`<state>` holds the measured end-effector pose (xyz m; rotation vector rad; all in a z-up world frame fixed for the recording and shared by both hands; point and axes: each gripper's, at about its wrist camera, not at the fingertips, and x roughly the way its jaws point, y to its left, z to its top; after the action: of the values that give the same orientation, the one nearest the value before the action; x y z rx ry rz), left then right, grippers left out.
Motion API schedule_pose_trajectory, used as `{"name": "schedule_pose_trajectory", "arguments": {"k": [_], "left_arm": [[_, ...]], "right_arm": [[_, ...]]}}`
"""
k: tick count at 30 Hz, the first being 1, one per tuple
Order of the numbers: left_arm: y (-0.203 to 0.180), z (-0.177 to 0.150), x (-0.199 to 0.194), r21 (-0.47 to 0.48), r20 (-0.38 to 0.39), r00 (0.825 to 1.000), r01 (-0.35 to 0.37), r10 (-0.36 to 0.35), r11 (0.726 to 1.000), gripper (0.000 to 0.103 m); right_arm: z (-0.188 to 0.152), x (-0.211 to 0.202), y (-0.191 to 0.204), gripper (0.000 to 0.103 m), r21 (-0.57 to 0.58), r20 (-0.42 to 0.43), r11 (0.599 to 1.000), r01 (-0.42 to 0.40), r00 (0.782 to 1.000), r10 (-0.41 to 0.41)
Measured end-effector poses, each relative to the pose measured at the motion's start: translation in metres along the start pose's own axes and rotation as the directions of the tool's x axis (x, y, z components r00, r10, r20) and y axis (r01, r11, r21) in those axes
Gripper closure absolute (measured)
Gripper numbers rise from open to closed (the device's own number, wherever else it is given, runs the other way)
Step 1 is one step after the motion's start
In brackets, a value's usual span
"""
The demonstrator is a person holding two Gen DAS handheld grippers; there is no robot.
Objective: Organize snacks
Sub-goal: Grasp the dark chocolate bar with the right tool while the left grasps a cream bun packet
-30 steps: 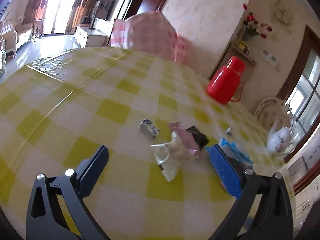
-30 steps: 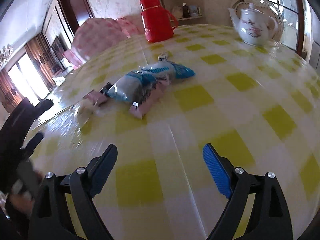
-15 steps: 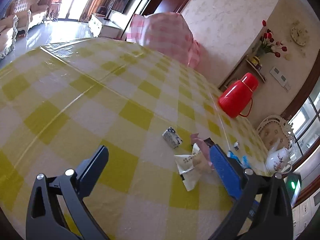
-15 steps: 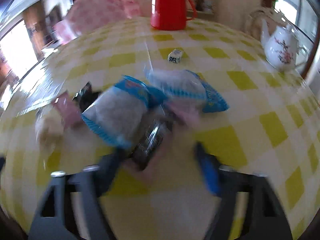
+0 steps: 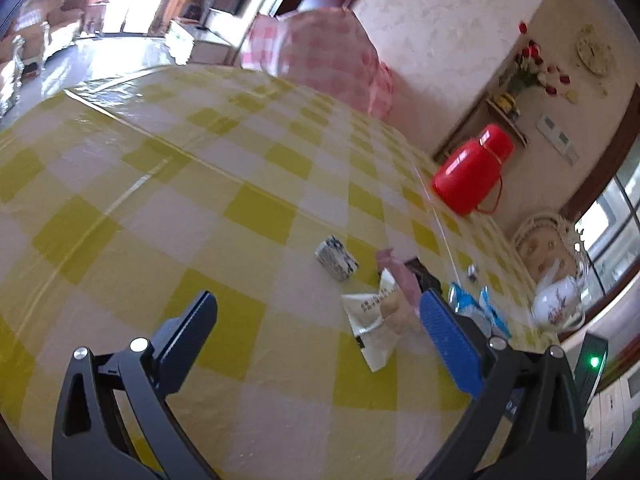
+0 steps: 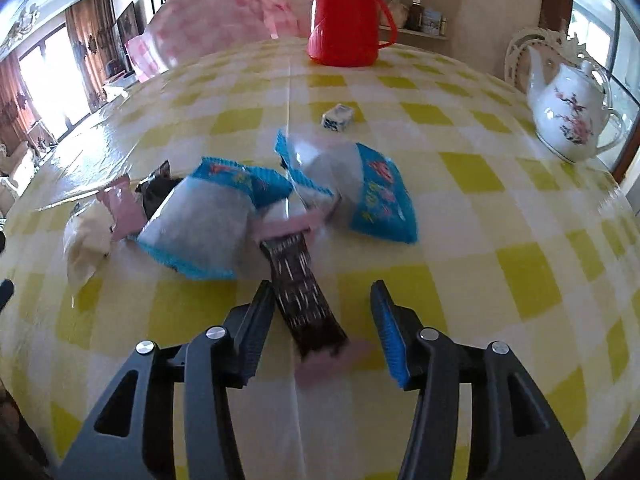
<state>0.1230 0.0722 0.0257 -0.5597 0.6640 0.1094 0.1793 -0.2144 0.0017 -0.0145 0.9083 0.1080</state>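
We are narrowing the right gripper (image 6: 320,320) around a dark bar (image 6: 302,292) on the yellow-checked table (image 6: 500,264); its jaws have just been closing, the left pad touching the wrapper, the right pad apart. To grip well, we are centring on the bar, clear of the blue packets (image 6: 208,224) beyond. Our left gripper (image 5: 320,320) is hovering released beside a white packet (image 5: 376,320).

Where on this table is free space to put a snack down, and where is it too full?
Free: the wide checked cloth left of the small blue-white box, and the stretch between the blue packets and the teapot. Crowded: the pile around the dark wrapper in front of the right gripper.
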Motion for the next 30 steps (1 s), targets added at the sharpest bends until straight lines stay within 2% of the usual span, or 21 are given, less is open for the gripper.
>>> {"name": "schedule_pose_trajectory", "arguments": {"k": [1,2,6,8,12,14,18,21,23,26,29,30], "left_arm": [[-0.001,0.0,0.002,0.008,-0.008,1.0,0.003,-0.003,1.0,0.002],[-0.001,0.0,0.003,0.017,-0.018,1.0,0.007,-0.007,1.0,0.002],[-0.005,-0.001,0.011,0.052,-0.054,0.999,0.011,-0.008,0.999,0.002],[-0.007,-0.001,0.014,0.077,-0.068,0.998,0.009,-0.004,0.997,0.002],[-0.027,-0.008,0.022,0.225,-0.115,0.993,0.01,0.017,0.974,0.002],[-0.034,-0.013,0.026,0.267,-0.136,0.99,0.01,0.027,0.964,0.002],[-0.054,-0.023,0.037,0.383,-0.173,0.984,0.022,0.048,0.923,0.002],[-0.06,-0.02,0.053,0.404,-0.216,0.975,0.042,0.051,0.914,0.002],[-0.063,-0.014,0.062,0.409,-0.21,0.976,0.028,0.064,0.912,0.002],[-0.069,-0.007,0.079,0.434,-0.241,0.969,0.055,0.057,0.899,0.002],[-0.081,-0.01,0.09,0.501,-0.264,0.961,0.067,0.079,0.863,0.002],[-0.083,-0.011,0.09,0.511,-0.266,0.961,0.074,0.075,0.856,0.008]], "right_arm": [[-0.002,-0.003,0.0,0.079,-0.009,0.006,1.0,-0.001,1.0,0.001],[-0.008,-0.01,0.0,0.085,-0.009,0.013,1.0,0.002,1.0,-0.002],[-0.042,-0.051,-0.002,0.085,0.026,0.073,0.999,-0.038,0.997,0.036],[-0.068,-0.079,0.0,0.085,0.034,0.098,0.994,-0.103,0.99,0.099],[-0.107,-0.113,0.0,0.085,0.079,0.134,0.976,-0.201,0.973,0.189],[-0.118,-0.12,-0.001,0.085,0.109,0.134,0.964,-0.243,0.964,0.228],[-0.122,-0.134,0.01,0.085,0.087,0.155,0.956,-0.281,0.952,0.265],[-0.123,-0.139,0.017,0.085,0.068,0.151,0.947,-0.314,0.941,0.301],[-0.125,-0.142,0.02,0.084,0.055,0.152,0.951,-0.305,0.944,0.294],[-0.125,-0.146,0.023,0.084,0.035,0.162,0.955,-0.294,0.945,0.285],[-0.124,-0.147,0.024,0.084,0.028,0.165,0.956,-0.291,0.945,0.282],[-0.124,-0.147,0.024,0.084,0.025,0.168,0.959,-0.282,0.947,0.274]]}}
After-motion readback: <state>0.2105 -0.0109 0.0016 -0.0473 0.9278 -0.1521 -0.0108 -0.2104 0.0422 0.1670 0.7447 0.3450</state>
